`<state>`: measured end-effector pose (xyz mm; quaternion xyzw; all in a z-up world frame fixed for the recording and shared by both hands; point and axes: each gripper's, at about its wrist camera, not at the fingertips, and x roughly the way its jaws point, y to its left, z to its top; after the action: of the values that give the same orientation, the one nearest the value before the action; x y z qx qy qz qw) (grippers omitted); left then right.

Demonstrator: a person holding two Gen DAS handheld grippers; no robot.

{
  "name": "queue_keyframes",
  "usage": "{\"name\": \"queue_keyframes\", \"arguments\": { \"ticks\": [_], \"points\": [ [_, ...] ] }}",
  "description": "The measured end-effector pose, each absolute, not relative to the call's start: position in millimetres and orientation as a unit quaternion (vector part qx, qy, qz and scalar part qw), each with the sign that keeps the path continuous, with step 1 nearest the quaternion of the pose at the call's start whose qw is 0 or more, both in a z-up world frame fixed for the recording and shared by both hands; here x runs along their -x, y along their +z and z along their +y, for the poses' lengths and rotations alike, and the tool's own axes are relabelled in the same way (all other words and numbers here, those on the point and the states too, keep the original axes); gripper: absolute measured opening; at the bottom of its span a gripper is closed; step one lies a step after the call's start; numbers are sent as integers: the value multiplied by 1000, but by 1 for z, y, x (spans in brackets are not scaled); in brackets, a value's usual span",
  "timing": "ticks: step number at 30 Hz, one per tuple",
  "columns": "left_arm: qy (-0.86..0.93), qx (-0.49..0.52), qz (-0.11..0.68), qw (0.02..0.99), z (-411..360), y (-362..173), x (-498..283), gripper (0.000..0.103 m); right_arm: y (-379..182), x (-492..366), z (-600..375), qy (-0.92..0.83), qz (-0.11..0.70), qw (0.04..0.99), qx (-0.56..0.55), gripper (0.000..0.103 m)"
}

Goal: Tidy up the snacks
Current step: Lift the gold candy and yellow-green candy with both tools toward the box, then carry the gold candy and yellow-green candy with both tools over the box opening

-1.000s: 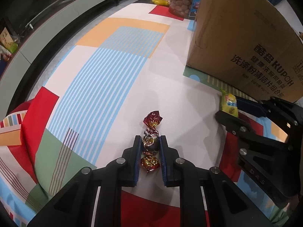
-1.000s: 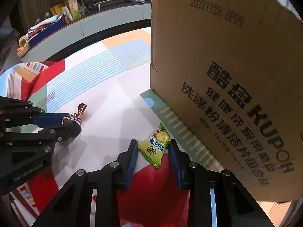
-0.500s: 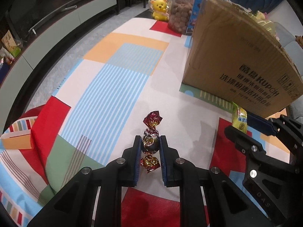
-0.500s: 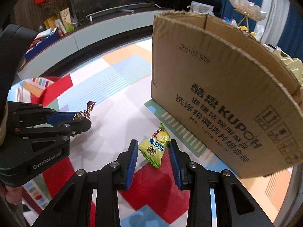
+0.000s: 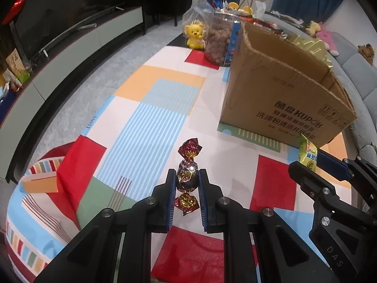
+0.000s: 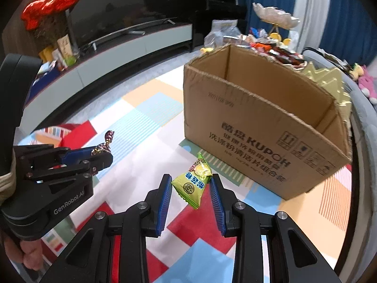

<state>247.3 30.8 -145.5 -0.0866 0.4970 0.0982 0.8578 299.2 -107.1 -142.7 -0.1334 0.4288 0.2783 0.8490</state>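
My left gripper (image 5: 187,176) is shut on a foil-wrapped red and gold candy (image 5: 187,176) and holds it above the patterned tablecloth (image 5: 150,127). It also shows in the right wrist view (image 6: 103,151) with the candy (image 6: 106,141). My right gripper (image 6: 190,184) is shut on a green triangular snack packet (image 6: 192,185), also lifted; the packet shows in the left wrist view (image 5: 308,153). An open brown cardboard box (image 6: 259,122) stands ahead of both grippers, its top open, also in the left wrist view (image 5: 282,89).
Behind the box are a jar of brown snacks (image 5: 218,40), a yellow bear toy (image 5: 194,35) and a pile of wrapped snacks (image 6: 271,44). A low TV cabinet (image 6: 117,56) runs along the left. A grey sofa (image 5: 353,75) lies to the right.
Both grippers have risen with their snacks. The box, seen side-on from low down before, now shows its open top.
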Motion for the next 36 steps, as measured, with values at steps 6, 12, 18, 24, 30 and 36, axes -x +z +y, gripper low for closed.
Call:
{"name": "queue_keyframes", "arguments": {
  "ticks": [6,12,18,24,30,36],
  "points": [
    [90,81,484,867,27,-129,-240,19,-130,-286,-113,260,427,858,115,34],
    [81,71,473,875,19,-114,-236,19,-117,-281,-121,242,422,868,100,34],
    [74,63,458,883,13,-97,-237,19,-95,-279,-130,223,409,881,81,35],
    [53,52,441,894,4,-77,-243,19,-73,-278,-135,199,393,894,80,34],
    [30,41,426,903,-3,-56,-255,19,-49,-281,-141,176,375,907,72,35],
    [9,26,406,914,-10,-34,-269,19,-32,-285,-145,164,359,917,64,35]
  ]
}}
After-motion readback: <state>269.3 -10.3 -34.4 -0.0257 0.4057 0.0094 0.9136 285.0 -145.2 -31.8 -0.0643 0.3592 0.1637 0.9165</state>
